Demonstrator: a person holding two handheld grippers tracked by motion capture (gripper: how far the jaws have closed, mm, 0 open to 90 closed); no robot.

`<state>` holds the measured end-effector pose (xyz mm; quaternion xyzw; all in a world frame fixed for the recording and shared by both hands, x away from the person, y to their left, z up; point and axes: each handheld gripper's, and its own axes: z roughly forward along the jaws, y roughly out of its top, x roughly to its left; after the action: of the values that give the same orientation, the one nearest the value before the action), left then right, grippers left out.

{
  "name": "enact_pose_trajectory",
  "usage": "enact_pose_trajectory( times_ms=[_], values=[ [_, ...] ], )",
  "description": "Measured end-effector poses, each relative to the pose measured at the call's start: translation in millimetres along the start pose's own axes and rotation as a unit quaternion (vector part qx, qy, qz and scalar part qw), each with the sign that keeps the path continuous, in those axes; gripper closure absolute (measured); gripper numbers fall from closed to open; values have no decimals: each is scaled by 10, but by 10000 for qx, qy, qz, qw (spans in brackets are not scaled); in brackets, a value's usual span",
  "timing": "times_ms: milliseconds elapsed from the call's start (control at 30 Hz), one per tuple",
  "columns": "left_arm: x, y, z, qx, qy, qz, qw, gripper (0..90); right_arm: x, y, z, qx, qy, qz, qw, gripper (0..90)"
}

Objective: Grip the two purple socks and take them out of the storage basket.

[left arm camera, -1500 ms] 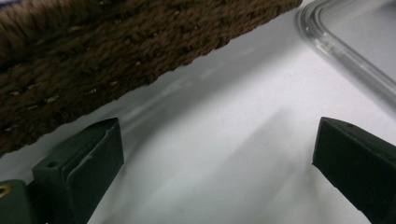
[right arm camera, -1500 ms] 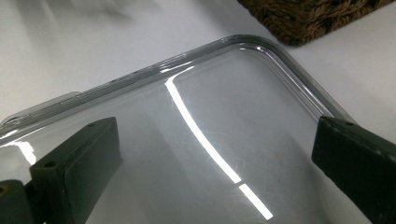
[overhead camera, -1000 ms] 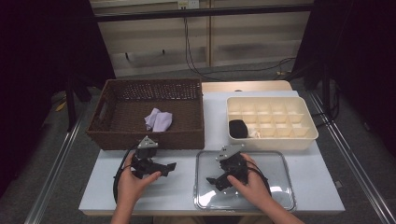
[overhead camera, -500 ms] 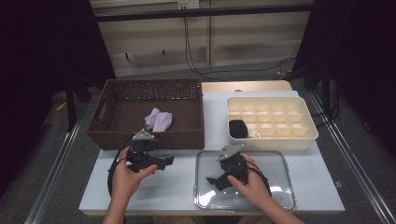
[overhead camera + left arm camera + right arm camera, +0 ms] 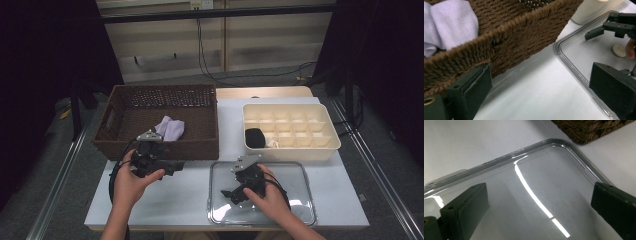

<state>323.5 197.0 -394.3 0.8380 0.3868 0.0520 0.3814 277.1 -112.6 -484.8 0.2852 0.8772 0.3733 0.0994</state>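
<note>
The right claw (image 5: 239, 192) is spread wide, gripping nothing, poised over the clear plastic lid (image 5: 300, 175) lying flat on the white surface (image 5: 190, 200). The left claw (image 5: 167, 167) is likewise released, beside the wicker basket (image 5: 200, 147); since 1 second ago it has been shifted toward that basket, hand tilted inward.

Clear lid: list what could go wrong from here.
1. The right gripper hovers open over the flat middle of the clear lid, offering its jaws no edge; they may slide on the glossy surface.
2. The lid's corner lies close to the basket; a push could knock it against the weave.
3. The left gripper, open beside the basket wall, may catch the rim when reaching for the cloth.
</note>
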Motion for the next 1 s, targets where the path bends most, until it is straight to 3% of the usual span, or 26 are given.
enact_pose_trajectory(
  times_ms=[133, 467, 1000],
  values=[
    [4, 72, -53, -46, -77, -74, 9999, 44, 3, -1, 3, -9, -19, 2, 10000, 6],
    [-7, 342, -179, 34, -43, 61, 10000, 47, 2, 0, 5, -17, -21, -3, 10000, 6],
    [91, 680, -133, 137, 163, 129, 9997, 48, 5, 0, 4, -18, -24, 18, 10000, 6]
  ],
)
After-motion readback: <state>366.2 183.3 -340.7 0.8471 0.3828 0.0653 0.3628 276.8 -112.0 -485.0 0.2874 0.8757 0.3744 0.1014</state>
